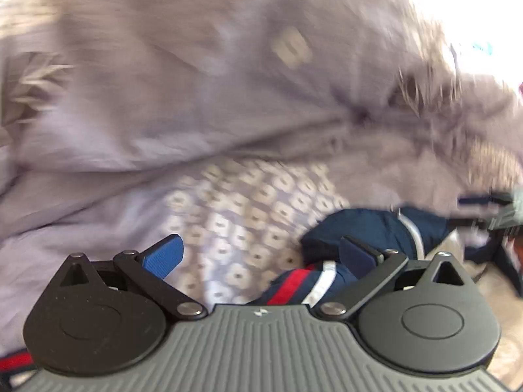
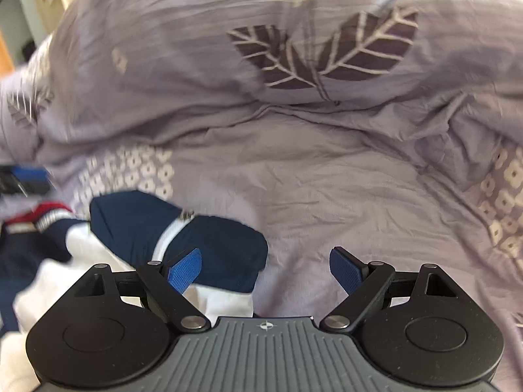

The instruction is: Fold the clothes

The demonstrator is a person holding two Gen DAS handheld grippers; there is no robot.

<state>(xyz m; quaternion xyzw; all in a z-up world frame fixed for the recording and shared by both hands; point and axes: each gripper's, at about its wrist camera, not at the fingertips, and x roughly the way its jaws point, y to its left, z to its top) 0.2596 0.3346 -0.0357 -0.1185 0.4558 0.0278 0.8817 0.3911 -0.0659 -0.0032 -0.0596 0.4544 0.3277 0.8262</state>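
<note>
Both of your grippers are spread wide and pinching nothing: the left gripper [image 1: 266, 256] hangs over the lilac patterned bedspread [image 1: 196, 124] by the striped cuff, and the right gripper [image 2: 265, 269] sits just above the navy-and-white jacket [image 2: 183, 228] bunched at the bed's near edge. Grab that rumpled heap blind and you'll likely catch bedspread too, or fold in a twisted sleeve.

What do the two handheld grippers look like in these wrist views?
Both match. The left gripper and right gripper each have a ribbed grey body, two round black side discs, black linkage arms with silver pivots, and blue textured pads. No sleeve shows.
</note>
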